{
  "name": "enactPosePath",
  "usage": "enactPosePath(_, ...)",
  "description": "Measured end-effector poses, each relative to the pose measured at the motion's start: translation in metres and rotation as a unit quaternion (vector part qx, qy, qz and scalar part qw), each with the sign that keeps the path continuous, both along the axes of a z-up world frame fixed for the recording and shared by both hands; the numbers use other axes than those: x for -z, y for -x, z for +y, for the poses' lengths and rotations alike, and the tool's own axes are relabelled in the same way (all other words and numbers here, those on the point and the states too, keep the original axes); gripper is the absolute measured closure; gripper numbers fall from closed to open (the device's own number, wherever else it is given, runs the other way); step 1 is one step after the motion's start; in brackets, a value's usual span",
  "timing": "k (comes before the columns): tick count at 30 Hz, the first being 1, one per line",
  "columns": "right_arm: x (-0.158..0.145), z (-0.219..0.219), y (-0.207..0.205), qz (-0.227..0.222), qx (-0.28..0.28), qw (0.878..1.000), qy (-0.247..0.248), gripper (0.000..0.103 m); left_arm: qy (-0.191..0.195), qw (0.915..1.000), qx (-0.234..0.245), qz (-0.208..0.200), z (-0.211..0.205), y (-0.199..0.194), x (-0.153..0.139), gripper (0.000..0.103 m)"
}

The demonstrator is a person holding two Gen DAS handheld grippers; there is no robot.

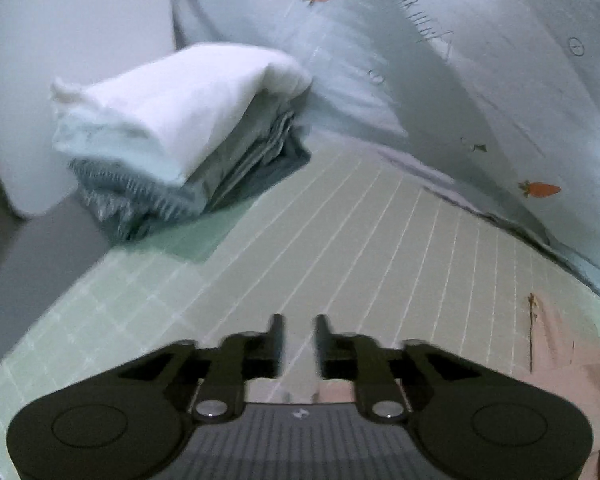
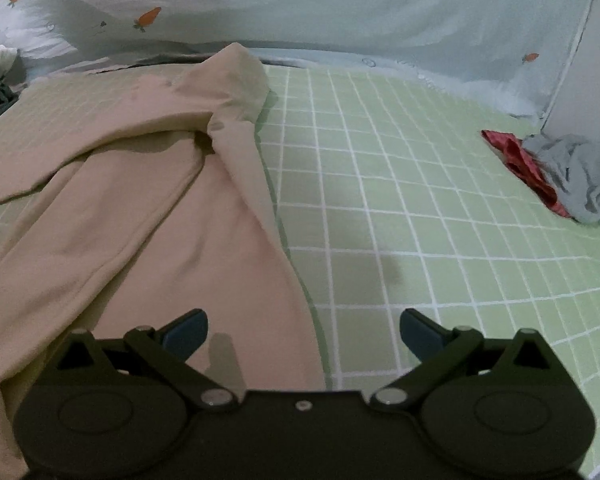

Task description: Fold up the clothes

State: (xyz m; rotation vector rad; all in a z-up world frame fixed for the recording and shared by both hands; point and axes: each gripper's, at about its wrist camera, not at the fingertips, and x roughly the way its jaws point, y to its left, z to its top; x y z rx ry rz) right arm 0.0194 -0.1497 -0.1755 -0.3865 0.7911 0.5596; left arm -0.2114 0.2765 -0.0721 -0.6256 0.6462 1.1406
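A beige garment (image 2: 140, 200) lies spread on the green checked sheet (image 2: 420, 200), with folds and a raised hump at its far end. My right gripper (image 2: 304, 320) hovers wide open over the garment's near right edge and holds nothing. In the left wrist view, a corner of the beige garment (image 1: 572, 380) shows at lower right. My left gripper (image 1: 298, 324) sits low over the sheet (image 1: 340, 220), its fingers a narrow gap apart with nothing between the tips. A stack of folded clothes (image 1: 172, 120), white on top and grey below, rests ahead to the left.
A pale blue quilt with carrot prints (image 1: 460, 80) is bunched along the far side of the bed (image 2: 340, 8). A red cloth (image 2: 520, 164) and a crumpled grey cloth (image 2: 580, 176) lie at the right edge. A white wall (image 1: 60, 40) stands behind the stack.
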Motion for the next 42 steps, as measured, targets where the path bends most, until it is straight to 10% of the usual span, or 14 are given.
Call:
enactPosePath(6, -0.002, -0.013, 0.011, 0.016, 0.016, 1.000, 0.000, 0.000, 0.051, 0.9912, 0.122, 0.009, -0.060, -0.017, 0.020, 0.047)
enactPosePath(12, 0.006, -0.030, 0.016, 0.053, 0.032, 0.998, 0.002, 0.000, 0.100, 0.9425, 0.305, 0.092, -0.156, -0.070, 0.058, 0.044)
enactPosePath(19, 0.011, -0.047, 0.016, 0.089, 0.039, 0.995, -0.031, 0.004, 0.105, 0.9053, 0.387, 0.141, -0.217, -0.086, 0.070, 0.036)
enactPosePath(22, 0.009, -0.052, 0.017, 0.095, 0.036, 0.994, -0.049, 0.027, 0.115, 0.9002, 0.390, 0.156, -0.223, -0.082, 0.074, 0.033)
enactPosePath(27, 0.005, -0.060, 0.020, 0.102, 0.029, 0.991, -0.076, 0.094, 0.125, 0.8979, 0.387, 0.169, -0.234, -0.071, 0.081, 0.029)
enactPosePath(42, -0.041, -0.016, 0.055, 0.092, -0.134, 0.978, -0.127, 0.100, 0.140, 0.9085, 0.359, 0.162, -0.240, -0.052, 0.087, 0.019)
